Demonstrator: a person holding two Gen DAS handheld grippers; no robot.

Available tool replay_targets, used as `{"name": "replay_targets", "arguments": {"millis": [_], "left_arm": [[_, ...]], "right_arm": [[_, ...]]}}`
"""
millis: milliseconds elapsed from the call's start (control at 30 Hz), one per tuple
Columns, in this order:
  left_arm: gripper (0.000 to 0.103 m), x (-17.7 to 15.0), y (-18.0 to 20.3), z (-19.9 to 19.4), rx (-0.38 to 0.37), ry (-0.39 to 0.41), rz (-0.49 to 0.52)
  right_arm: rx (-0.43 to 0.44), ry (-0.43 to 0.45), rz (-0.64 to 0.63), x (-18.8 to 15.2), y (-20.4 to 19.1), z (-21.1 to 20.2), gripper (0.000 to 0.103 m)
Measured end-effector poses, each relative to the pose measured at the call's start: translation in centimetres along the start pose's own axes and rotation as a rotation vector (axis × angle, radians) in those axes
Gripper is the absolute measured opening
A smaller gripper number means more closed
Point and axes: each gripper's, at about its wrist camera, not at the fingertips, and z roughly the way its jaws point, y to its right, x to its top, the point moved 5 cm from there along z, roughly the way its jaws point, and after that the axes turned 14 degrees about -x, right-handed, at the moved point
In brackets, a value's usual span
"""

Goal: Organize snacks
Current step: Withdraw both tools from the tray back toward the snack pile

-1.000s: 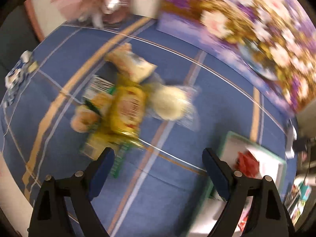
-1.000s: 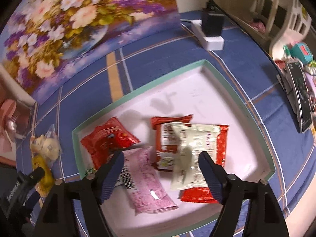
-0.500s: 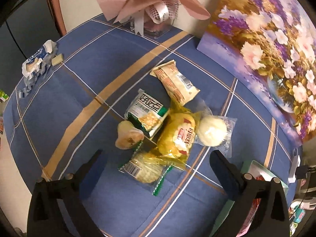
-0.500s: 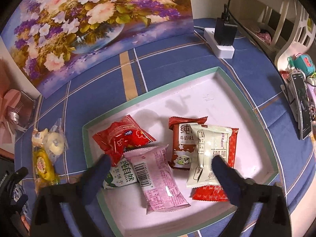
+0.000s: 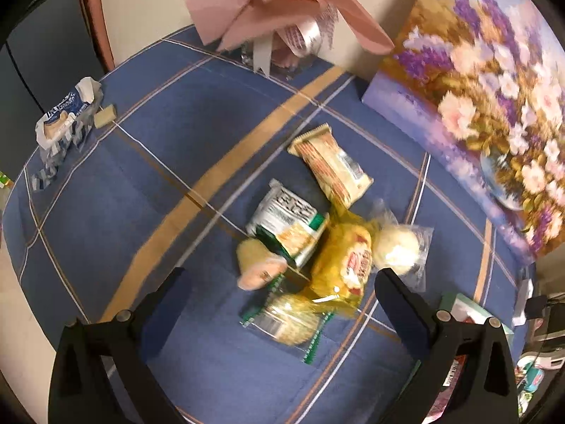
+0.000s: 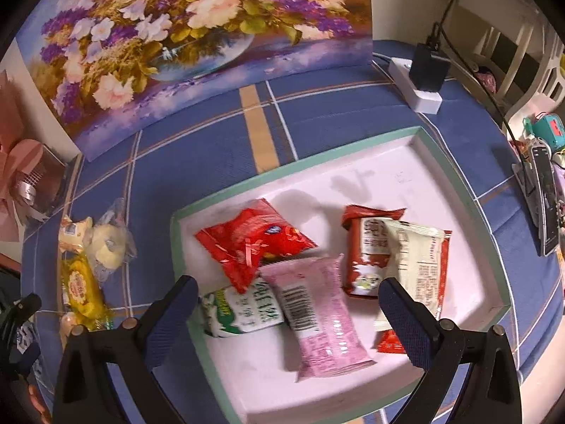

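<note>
**Both tools released above the snacks, tray half filled**

The left tool [image 5: 282, 289] hung over a loose heap of snacks on the blue plaid table [image 5: 141, 183], its jaws spread wide and nothing between the pads. Under it lay a yellow packet [image 5: 348, 265], touching a clear-wrapped pale round bun [image 5: 397, 249] on one side and a green-and-white packet [image 5: 287, 221] on the other. A beige striped packet [image 5: 330, 166] lay just beyond them, toward the flower painting [image 5: 494, 106]. A clear wrapper with green edges [image 5: 286, 323] sat nearest the tool, partly under the yellow packet, and a peach-coloured round snack [image 5: 257, 265] lay beside it. The view was blurred, so print on the packets could not be read.

The right tool [image 6: 286, 300] was likewise released, empty, above the green-rimmed tray [image 6: 455, 190] with its white floor. In the tray lay a red packet [image 6: 252, 242], a pink packet [image 6: 319, 312] overlapping a green-and-white pouch [image 6: 240, 312], and a cream packet [image 6: 420, 265] lying across a dark red one [image 6: 363, 247]. A second red wrapper [image 6: 388, 344] showed by the right pad. The tray stood just beside the snack heap, with the painting propped behind both.

An opened blue-and-white wrapper [image 5: 63, 116] lay well apart at the table's far edge.
</note>
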Motion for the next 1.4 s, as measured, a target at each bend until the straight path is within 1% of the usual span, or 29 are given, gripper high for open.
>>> {"name": "replay_targets", "arguments": {"millis": [67, 200, 400, 500, 633, 767, 867, 967, 1033, 1133, 1200, 1300, 1400], "left_arm": [[0.103, 0.6, -0.8, -0.7, -0.017, 0.012, -0.007], [0.103, 1.9, -3.3, -2.2, 0.019, 0.042, -0.022], [0.103, 2.8, -6.7, -2.8, 0.044, 0.054, -0.083], [0.103, 3.0, -7.6, -3.0, 0.052, 0.057, -0.096], [0.103, 3.0, -7.8, -2.9, 0.058, 0.058, -0.094], [0.103, 2.7, -7.8, -1.6, 0.059, 0.024, -0.089], [0.103, 2.0, -7.8, 0.7, 0.072, -0.038, -0.079], [0.103, 1.0, -8.3, 3.1, 0.089, -0.101, -0.098], [0.103, 0.5, -8.8, 4.3, 0.101, -0.129, -0.120], [0.103, 0.3, -9.5, 5.1, 0.115, -0.131, -0.162], [0.103, 0.2, -9.9, 5.5, 0.120, -0.142, -0.172], [0.103, 0.2, -10.4, 5.6, 0.112, -0.139, -0.205], [0.103, 0.3, -10.6, 5.3, 0.116, -0.127, -0.203]], "right_arm": [[0.011, 0.021, 0.008, 0.0, -0.7, -0.4, 0.103], [0.047, 0.029, 0.006, -0.2, -2.5, -0.9, 0.103], [0.082, 0.037, -0.032, -1.2, -5.7, -1.7, 0.103], [0.097, 0.026, -0.051, -1.9, -7.3, -1.7, 0.103], [0.111, 0.016, -0.088, -2.9, -9.4, -1.8, 0.103], [0.115, 0.010, -0.134, -4.0, -11.5, -1.8, 0.103], [0.111, 0.005, -0.170, -4.7, -12.7, -1.5, 0.103], [0.108, -0.011, -0.206, -5.6, -14.1, -0.8, 0.103], [0.107, -0.028, -0.227, -6.1, -15.0, 0.0, 0.103], [0.106, -0.054, -0.246, -6.7, -15.7, 1.0, 0.103], [0.109, -0.065, -0.259, -7.2, -16.3, 1.5, 0.103], [0.126, -0.072, -0.272, -7.7, -17.2, 2.1, 0.103], [0.145, -0.089, -0.272, -8.2, -18.0, 2.6, 0.103]]}}
